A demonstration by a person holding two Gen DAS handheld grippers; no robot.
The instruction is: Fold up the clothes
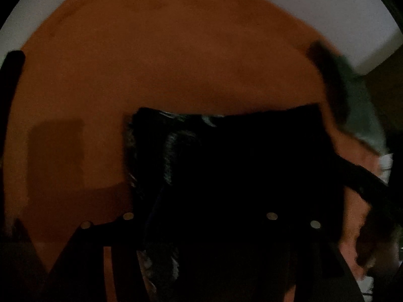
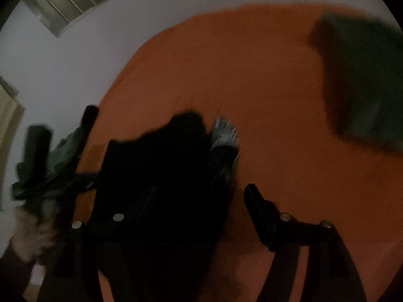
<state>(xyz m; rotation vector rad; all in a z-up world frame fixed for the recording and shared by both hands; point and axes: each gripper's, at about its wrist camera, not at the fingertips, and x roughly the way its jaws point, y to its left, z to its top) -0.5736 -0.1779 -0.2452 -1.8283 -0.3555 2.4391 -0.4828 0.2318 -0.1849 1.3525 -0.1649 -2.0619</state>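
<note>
A black garment [image 1: 239, 166] with a grey striped patch lies bunched on the orange surface [image 1: 151, 63]. In the left wrist view it covers the space between my left gripper's [image 1: 199, 201] fingers, so the tips are hidden. In the right wrist view the same black garment [image 2: 163, 176] lies over the left finger of my right gripper [image 2: 201, 193]; the right finger [image 2: 257, 206] stands free and wide apart, over bare orange cloth. The other gripper [image 2: 50, 171] with the hand holding it shows at the left.
A folded dark green garment [image 2: 365, 80] lies on the orange surface at the far right; it also shows in the left wrist view [image 1: 352, 100]. White wall [image 2: 75, 63] and a barred window [image 2: 73, 0] lie beyond the surface's edge.
</note>
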